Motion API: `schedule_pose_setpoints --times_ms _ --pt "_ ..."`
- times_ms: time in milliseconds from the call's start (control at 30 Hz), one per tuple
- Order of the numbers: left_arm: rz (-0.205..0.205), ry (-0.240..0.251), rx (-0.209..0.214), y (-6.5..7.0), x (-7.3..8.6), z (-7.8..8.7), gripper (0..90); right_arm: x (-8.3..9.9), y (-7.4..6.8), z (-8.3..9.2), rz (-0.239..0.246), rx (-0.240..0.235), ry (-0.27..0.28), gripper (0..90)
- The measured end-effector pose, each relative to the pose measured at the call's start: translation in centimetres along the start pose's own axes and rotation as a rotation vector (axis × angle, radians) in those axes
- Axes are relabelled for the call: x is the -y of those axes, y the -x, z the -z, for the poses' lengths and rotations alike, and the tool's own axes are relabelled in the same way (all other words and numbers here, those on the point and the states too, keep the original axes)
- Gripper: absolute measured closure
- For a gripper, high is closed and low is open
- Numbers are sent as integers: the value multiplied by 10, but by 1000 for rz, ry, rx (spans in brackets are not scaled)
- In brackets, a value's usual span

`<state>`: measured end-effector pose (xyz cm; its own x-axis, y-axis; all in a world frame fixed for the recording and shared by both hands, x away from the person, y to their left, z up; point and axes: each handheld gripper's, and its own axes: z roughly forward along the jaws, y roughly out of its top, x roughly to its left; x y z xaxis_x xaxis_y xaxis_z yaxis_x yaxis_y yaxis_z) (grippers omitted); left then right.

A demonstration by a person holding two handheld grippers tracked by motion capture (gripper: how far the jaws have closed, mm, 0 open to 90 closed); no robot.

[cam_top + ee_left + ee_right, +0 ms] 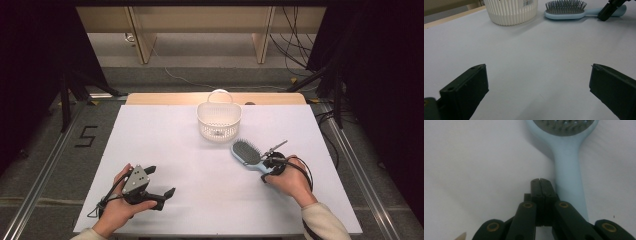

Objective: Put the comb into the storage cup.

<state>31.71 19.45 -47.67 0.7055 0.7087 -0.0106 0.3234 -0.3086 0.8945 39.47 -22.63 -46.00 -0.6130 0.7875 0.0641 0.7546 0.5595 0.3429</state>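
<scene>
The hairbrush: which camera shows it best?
The high view: the whole hairbrush lies beside the basket. The left gripper view shows it side-on, far off; the right gripper view shows mostly its handle.

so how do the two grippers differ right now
The left gripper has its jaws spread wide over bare table, nothing between them. The right gripper has its jaws shut together, empty, beside the handle of the blue hairbrush. The left sits far from the brush, the right against it. Both are black and hand-held.
</scene>
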Motion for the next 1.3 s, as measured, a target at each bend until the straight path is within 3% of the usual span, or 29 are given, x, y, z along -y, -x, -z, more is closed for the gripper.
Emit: schedule_pose_setpoints --times_ms 667,933,1033,1300 --pt "0 1 0 -1 0 0 16 4 5 1 -13 -14 28 900" --pt "2 0 -2 -1 0 0 16 6 5 1 -12 -12 67 900" --pt "4 1 -3 -1 0 0 16 6 5 4 -9 -20 117 898" --pt "4 1 -3 -1 0 1 16 12 9 11 8 -55 350 809"
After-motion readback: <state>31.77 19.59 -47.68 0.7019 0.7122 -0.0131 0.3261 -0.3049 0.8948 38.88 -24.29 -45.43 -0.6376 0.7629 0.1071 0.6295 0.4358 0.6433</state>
